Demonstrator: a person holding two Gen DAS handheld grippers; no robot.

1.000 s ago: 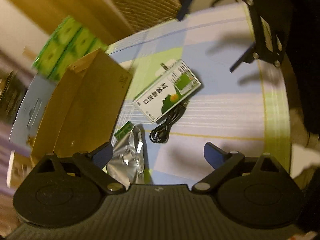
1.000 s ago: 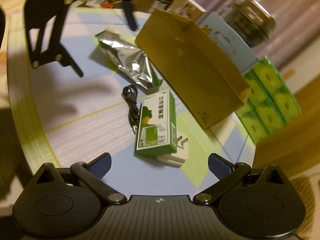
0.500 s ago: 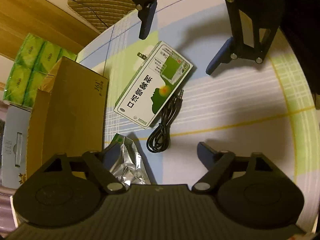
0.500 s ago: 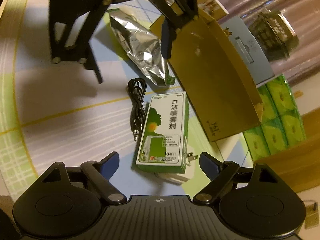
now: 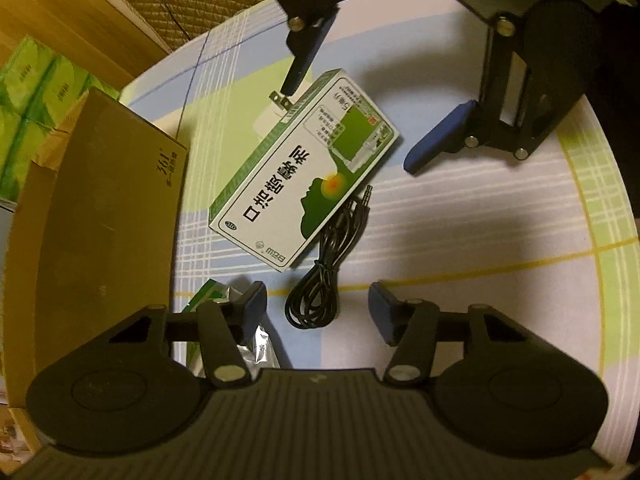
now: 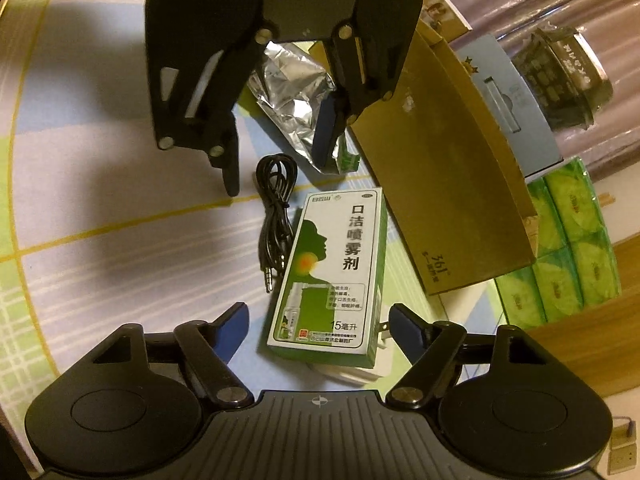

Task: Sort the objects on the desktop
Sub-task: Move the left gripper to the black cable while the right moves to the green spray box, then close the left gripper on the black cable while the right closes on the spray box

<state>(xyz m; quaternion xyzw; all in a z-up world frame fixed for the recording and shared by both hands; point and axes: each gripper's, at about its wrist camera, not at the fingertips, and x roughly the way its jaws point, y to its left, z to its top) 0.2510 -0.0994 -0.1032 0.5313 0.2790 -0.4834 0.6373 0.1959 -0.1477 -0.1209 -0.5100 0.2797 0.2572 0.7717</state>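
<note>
L tongs [image 5: 316, 300] open, empty, over coiled black cable [image 5: 332, 256]. R tongs [image 6: 318, 320] open, straddling near end of green/white spray box [image 6: 332, 268], no grip. Box flat on tabletop [image 5: 460, 240], atop white charger [image 6: 360, 372]; cardboard box [image 6: 440, 184] beside.

Green tissue packs [image 6: 568, 248] are stacked beside the worktop [image 6: 100, 200], which wears a checked cloth of blue, green and white. A dark lidded tub [image 6: 560, 80] sits further back (label unreadable), and a woven mat [image 5: 180, 4] lies on the wooden floor [image 5: 60, 12].
</note>
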